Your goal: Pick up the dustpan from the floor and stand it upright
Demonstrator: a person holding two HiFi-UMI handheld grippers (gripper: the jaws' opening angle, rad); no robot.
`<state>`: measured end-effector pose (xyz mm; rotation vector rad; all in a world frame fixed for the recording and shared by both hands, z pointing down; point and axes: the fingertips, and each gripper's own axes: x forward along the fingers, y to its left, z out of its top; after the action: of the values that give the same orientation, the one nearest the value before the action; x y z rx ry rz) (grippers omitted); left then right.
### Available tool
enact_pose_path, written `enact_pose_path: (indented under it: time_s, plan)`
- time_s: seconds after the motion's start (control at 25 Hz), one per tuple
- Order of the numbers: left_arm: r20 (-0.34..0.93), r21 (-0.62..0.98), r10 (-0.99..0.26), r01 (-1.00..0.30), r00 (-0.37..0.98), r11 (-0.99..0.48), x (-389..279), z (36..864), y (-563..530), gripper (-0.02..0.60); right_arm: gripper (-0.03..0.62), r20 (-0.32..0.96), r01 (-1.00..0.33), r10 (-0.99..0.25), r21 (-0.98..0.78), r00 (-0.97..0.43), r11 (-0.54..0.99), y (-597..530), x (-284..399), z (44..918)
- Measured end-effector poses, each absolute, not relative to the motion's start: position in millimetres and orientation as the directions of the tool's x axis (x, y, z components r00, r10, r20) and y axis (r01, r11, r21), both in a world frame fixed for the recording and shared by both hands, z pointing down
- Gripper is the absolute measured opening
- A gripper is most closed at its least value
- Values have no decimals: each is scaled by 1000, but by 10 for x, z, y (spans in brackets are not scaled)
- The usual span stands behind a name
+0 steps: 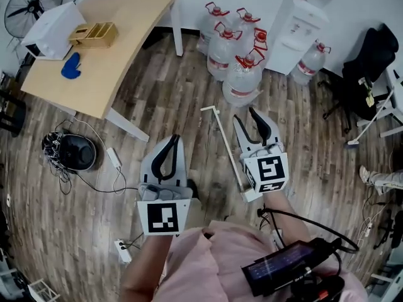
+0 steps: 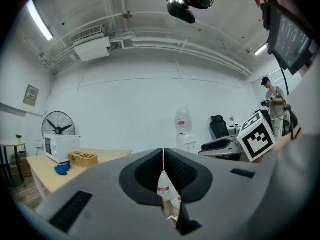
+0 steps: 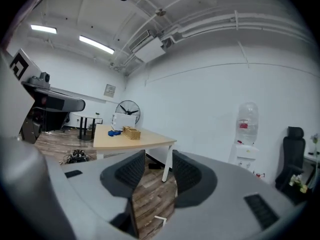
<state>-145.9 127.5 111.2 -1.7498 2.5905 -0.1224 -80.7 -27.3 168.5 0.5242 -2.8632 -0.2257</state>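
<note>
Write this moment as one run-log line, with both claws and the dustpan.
stage: before pickup | left claw: shut, empty | right claw: open, empty | dustpan handle: lying on floor, not gripped

A: Is the room bright?
B: Yes, evenly. Ceiling tubes [image 2: 39, 19] give white light; shadows on the floor [image 1: 157, 106] are soft.
A: And sharpness?
B: All views bend strongly at the edges, with dark corners. The left gripper [image 2: 163, 153], close to the lens, looks soft.

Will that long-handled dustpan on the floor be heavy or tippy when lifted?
Probably light: the dustpan has a thin handle. Gripped near one end, that long handle may swing. Upright, it could tip easily, being tall and narrow.
</note>
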Motion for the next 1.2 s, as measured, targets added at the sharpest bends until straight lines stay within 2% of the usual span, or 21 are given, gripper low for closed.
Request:
enact_pose_path:
  time_s: [0.24, 0.6, 1.04, 1.2]
  plan:
    - [21, -68, -956, -955, -292, 290, -2199, 997, 890, 15, 166, 176, -388, -425, 208, -888, 898, -505, -1524, 1499]
    - [-5, -51, -973, -972, -229, 229, -2632, 891, 341, 15, 164, 172, -424, -465, 228, -868, 876, -845, -1856, 1323]
    - [91, -44, -970, -973, -228, 224, -3104, 1464, -399, 15, 164, 287, -394, -428, 171, -857, 903, -1527, -2173, 2128]
    - [140, -64, -966, -975, -219, 212, -3229, 1898, -677, 15, 164, 347, -385, -410, 142, -844, 912, -1792, -2258, 2636]
